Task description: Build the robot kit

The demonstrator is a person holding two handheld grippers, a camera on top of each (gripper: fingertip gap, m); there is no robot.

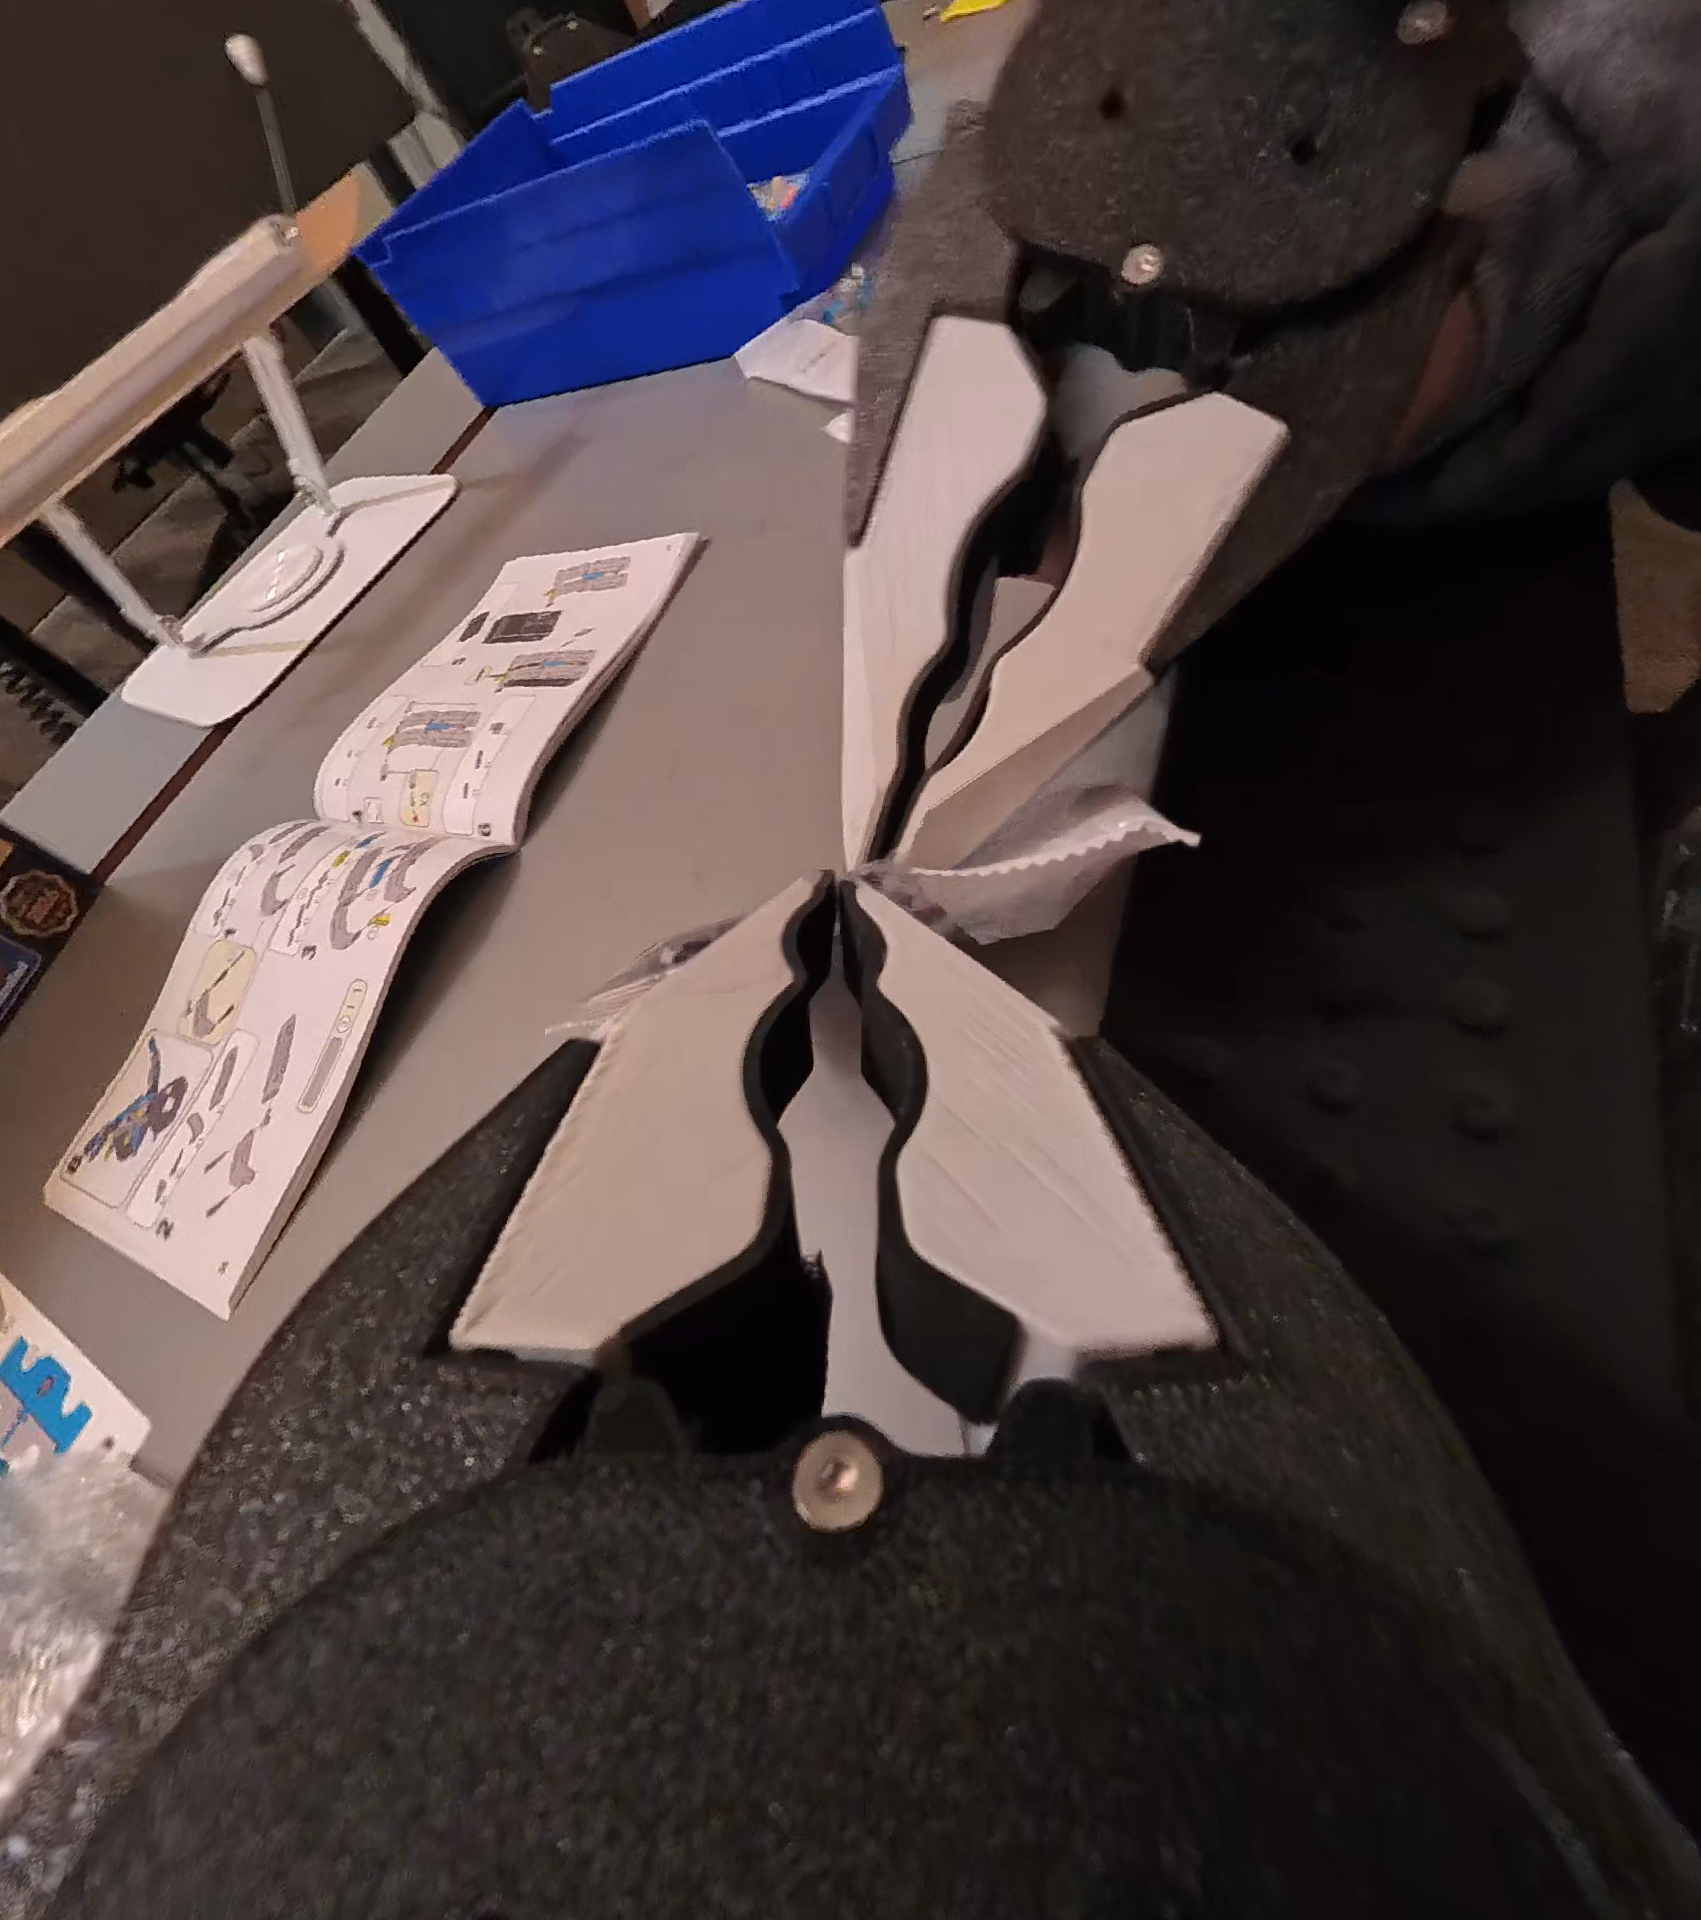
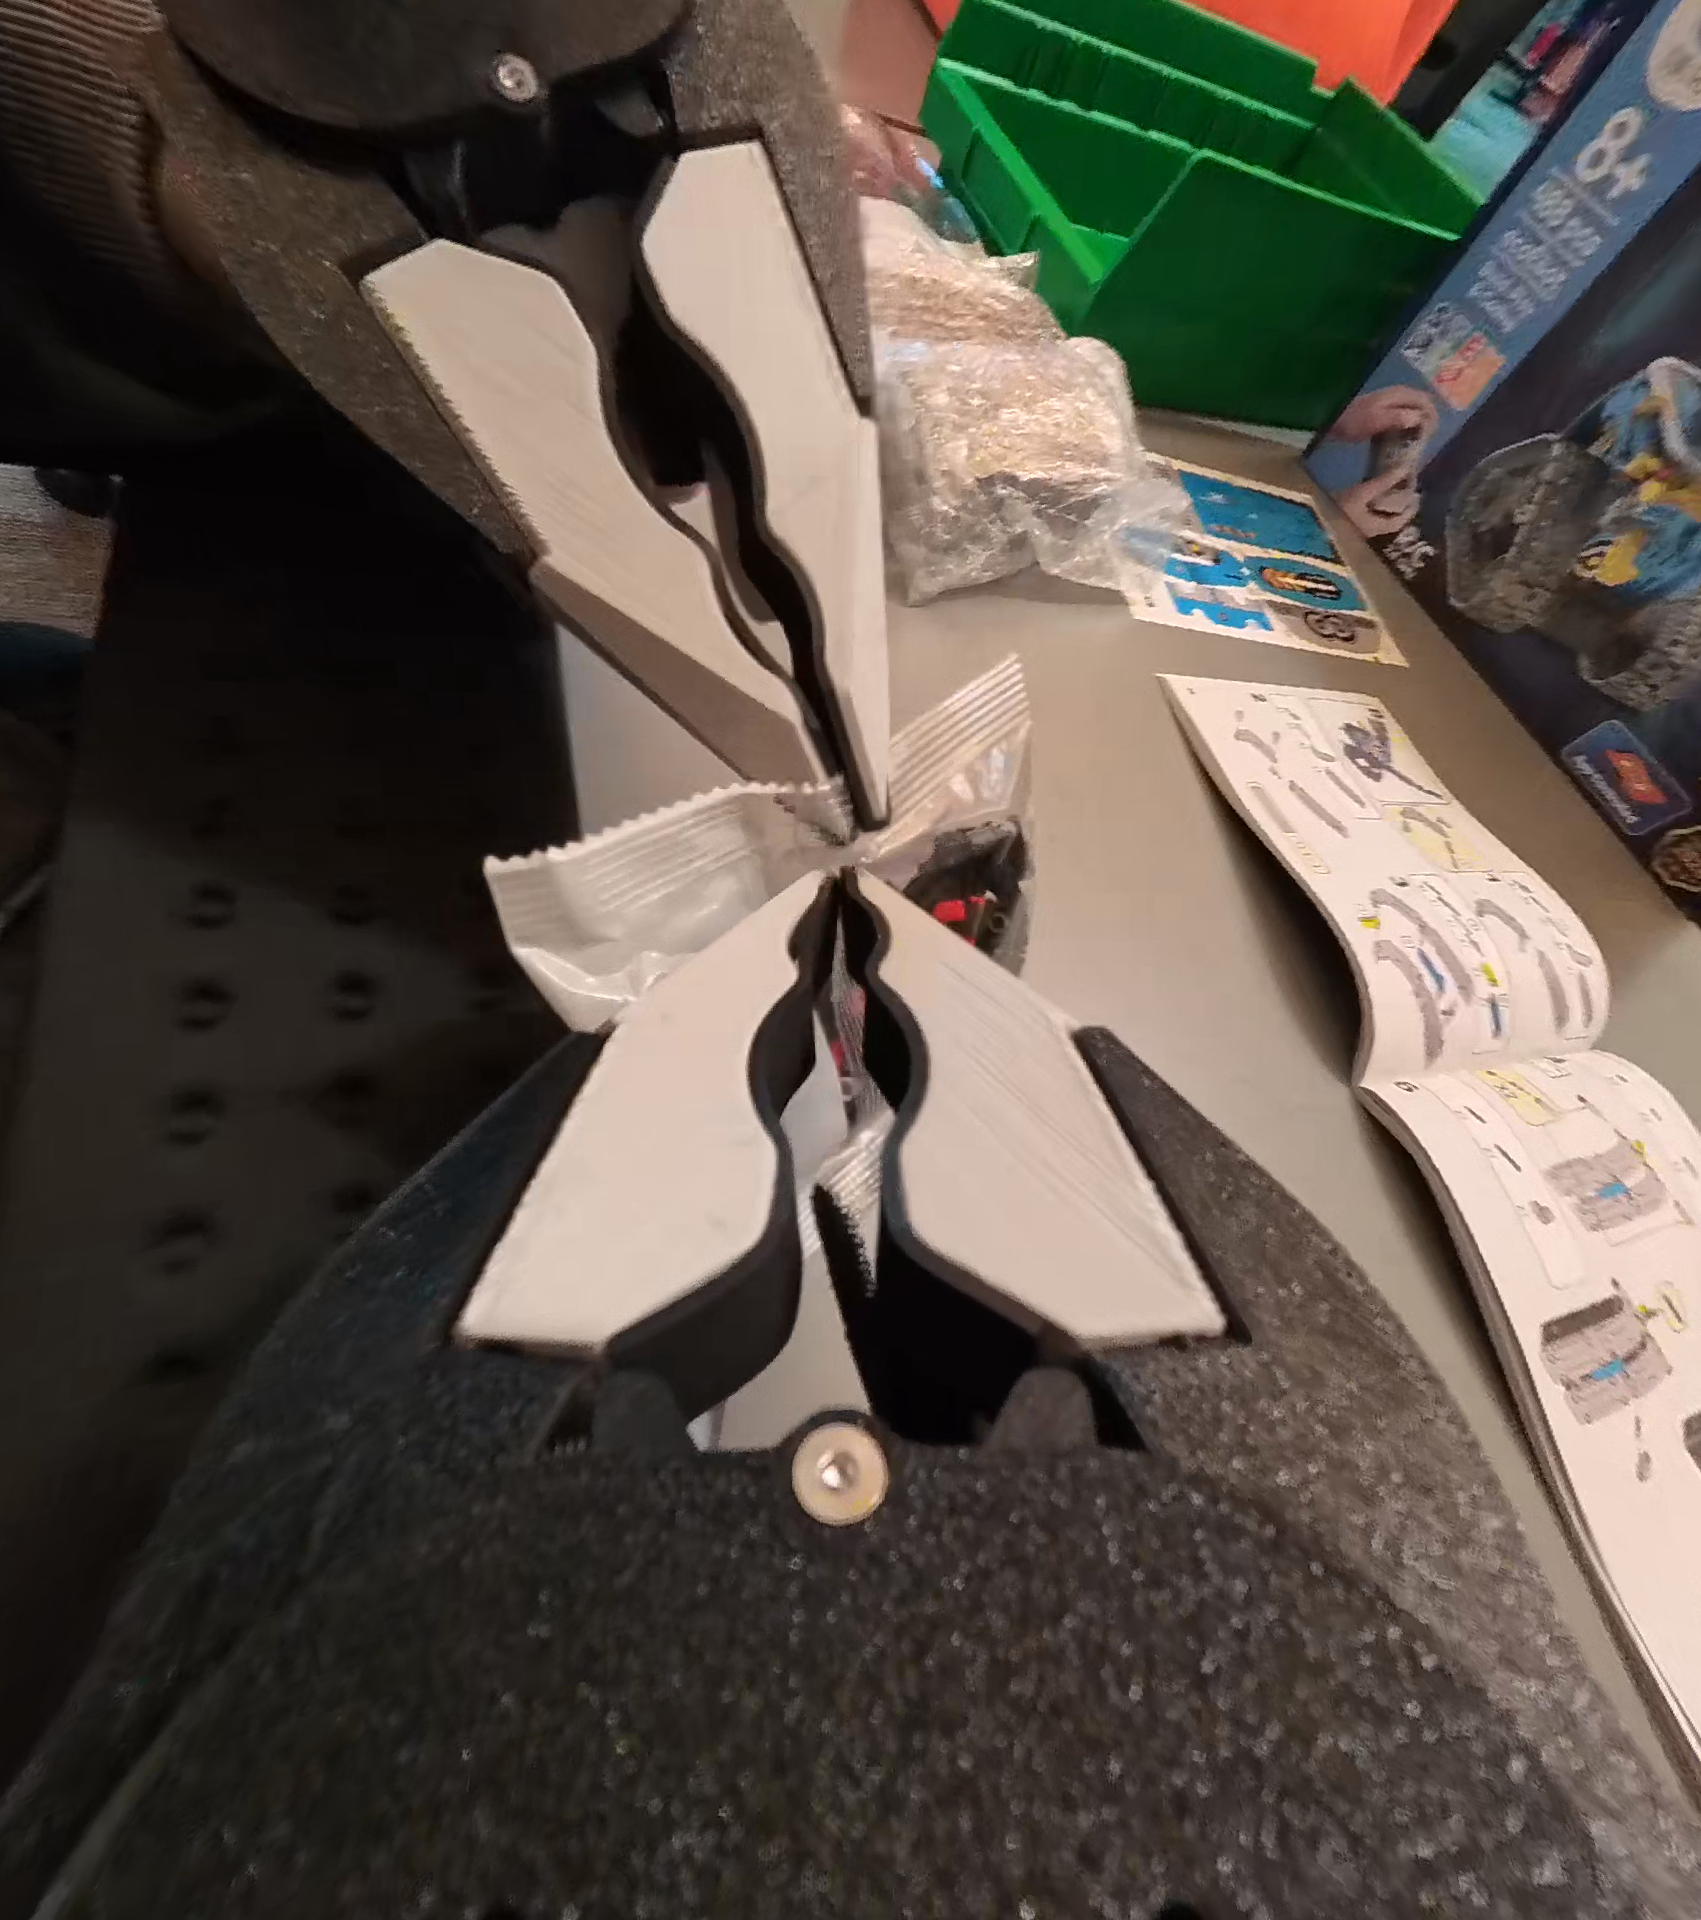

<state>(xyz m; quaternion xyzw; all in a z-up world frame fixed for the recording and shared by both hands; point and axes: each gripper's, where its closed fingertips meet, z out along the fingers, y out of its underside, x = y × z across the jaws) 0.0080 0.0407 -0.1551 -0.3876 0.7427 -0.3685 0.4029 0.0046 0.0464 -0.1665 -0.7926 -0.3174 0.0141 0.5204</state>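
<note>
Pinching one small clear plastic bag (image 2: 617, 894) between them, your two hand-held grippers meet tip to tip above the near edge of the grey bench (image 1: 700, 748). Your right hand-held gripper (image 2: 844, 878) has its white fingers (image 2: 680, 1132) pressed together on the bag's crimped, zigzag-cut top edge; your left hand-held gripper (image 1: 838, 883) is likewise clamped on the same edge, right beside it. In the right wrist view, the bag's long axis runs roughly left to right across the tips, with the sealed, ribbed strip fanning out on both sides of the pinch and the pouch holding small dark and red parts (image 2: 971, 894) hanging toward the bench side. In the left wrist view, only a crumpled corner of the bag (image 1: 1022, 873) shows, sticking out to the right of the tips.

On the bench lie an open instruction booklet (image 1: 358, 894), a sticker sheet (image 2: 1251, 561), a bubble-wrap bundle (image 2: 991, 457) and a printed toy box (image 2: 1604, 436). Farther back stand blue bins (image 1: 638, 218) and green bins (image 2: 1168, 197), and a white stand (image 1: 233, 582) sits at the bench's edge.
</note>
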